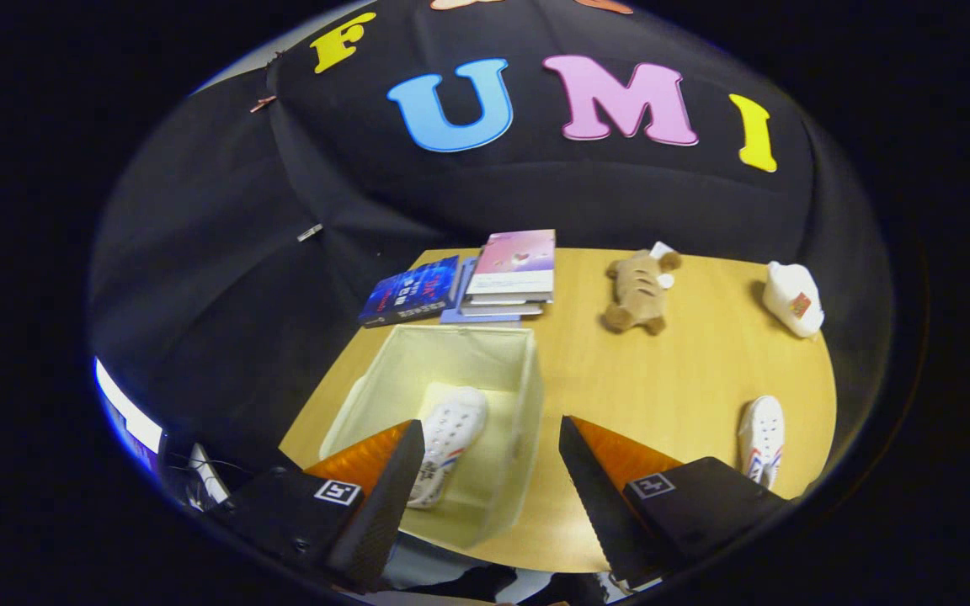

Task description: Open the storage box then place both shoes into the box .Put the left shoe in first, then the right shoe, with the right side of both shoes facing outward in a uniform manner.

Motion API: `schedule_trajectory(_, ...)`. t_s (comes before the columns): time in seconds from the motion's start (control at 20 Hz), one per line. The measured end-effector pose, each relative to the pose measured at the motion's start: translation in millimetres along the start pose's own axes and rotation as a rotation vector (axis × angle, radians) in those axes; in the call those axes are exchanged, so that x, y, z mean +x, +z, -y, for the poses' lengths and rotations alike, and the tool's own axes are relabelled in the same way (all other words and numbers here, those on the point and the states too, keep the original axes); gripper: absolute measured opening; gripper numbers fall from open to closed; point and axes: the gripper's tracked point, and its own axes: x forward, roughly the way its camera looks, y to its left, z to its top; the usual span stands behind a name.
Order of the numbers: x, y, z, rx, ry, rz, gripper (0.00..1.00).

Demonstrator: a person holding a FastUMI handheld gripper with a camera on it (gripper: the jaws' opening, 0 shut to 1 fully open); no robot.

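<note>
— Fingers first: what is the gripper point(492, 459) doing?

— Spread wide, nothing pinched. It hangs above the near edge of the wooden table point(687, 370), with the right wall of the storage box point(527, 404) showing in the gap between the fingers.

— Starting from the left, then?

— That cream fabric box stands open, just ahead of the left finger point(384, 497). One white shoe point(450, 442) lies on its floor, close beside that finger's tip and partly hidden behind it.

— And the second shoe?

— The other white shoe point(761, 438) lies on the bare tabletop, outside the box, just beyond and to the right of the right finger point(594, 497).

— Farther back?

— Beyond the box a dark blue book point(412, 290) lies beside a small stack of books point(508, 273); then a brown plush toy point(638, 290), and a white object point(792, 296) near the far right edge.
</note>
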Motion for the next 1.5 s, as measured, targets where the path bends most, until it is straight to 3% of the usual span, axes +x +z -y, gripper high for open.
schedule_trajectory(0.35,-57,-12,135,-0.018,-0.194,0.036,0.99)
schedule_trajectory(0.75,-71,-71,265,0.023,-0.305,-0.060,0.99)
schedule_trajectory(1.2,-42,-141,350,0.033,-0.325,-0.200,0.99)
schedule_trajectory(1.5,-12,-171,372,0.062,-0.315,-0.259,0.99)
